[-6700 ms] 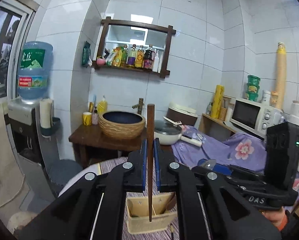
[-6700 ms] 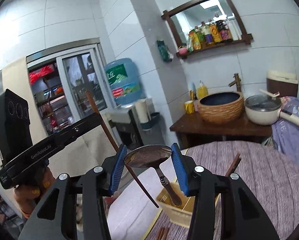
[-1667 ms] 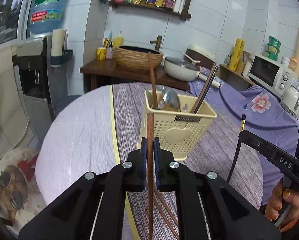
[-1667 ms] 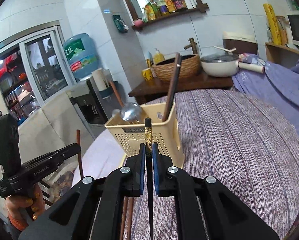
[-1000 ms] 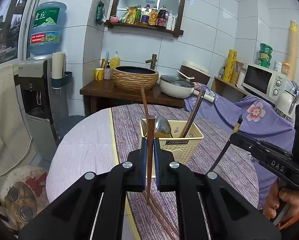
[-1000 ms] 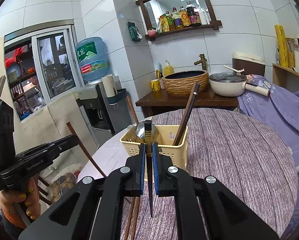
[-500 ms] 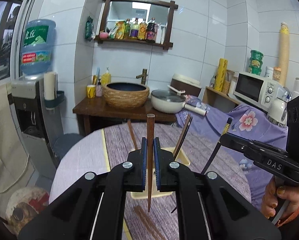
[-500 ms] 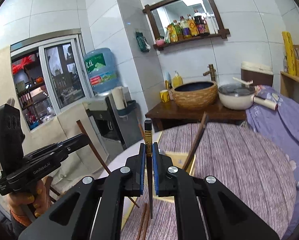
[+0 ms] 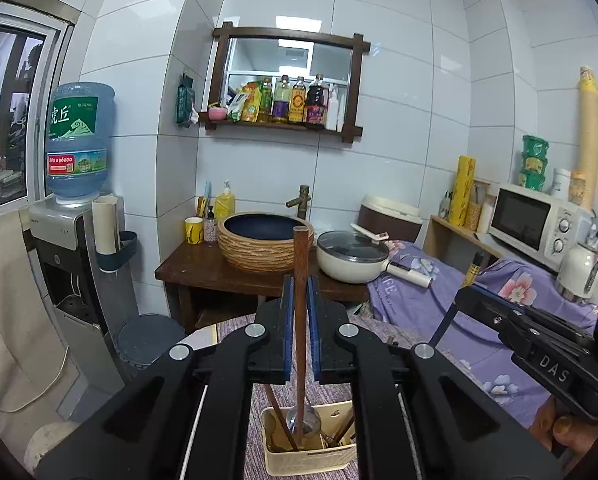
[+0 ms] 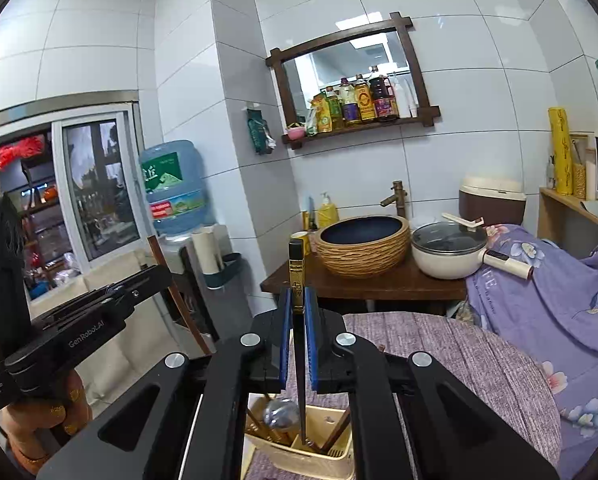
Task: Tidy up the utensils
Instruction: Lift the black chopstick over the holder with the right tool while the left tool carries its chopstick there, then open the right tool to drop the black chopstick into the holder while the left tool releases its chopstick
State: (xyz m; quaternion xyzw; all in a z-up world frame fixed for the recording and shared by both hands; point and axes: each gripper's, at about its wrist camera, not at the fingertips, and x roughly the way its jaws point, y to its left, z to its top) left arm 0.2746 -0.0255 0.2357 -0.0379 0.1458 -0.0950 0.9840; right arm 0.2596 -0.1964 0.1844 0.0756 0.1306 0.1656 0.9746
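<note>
Brown chopstick (image 9: 300, 320) upright, pinched in left gripper (image 9: 300, 320), tip over cream utensil basket (image 9: 311, 462) on striped table (image 10: 459, 364). Black chopstick (image 10: 297, 320) likewise clamped in right gripper (image 10: 297, 320), tip inside basket beside ladle (image 10: 277, 416).

Purple table (image 10: 479, 364), cream utensil basket (image 9: 311, 460)

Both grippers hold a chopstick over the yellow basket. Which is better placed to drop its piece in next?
Probably the right gripper. Its black chopstick hangs upright with the tip already reaching into the yellow utensil basket. The left gripper holds its brown chopstick with the tip over the spoon.
</note>
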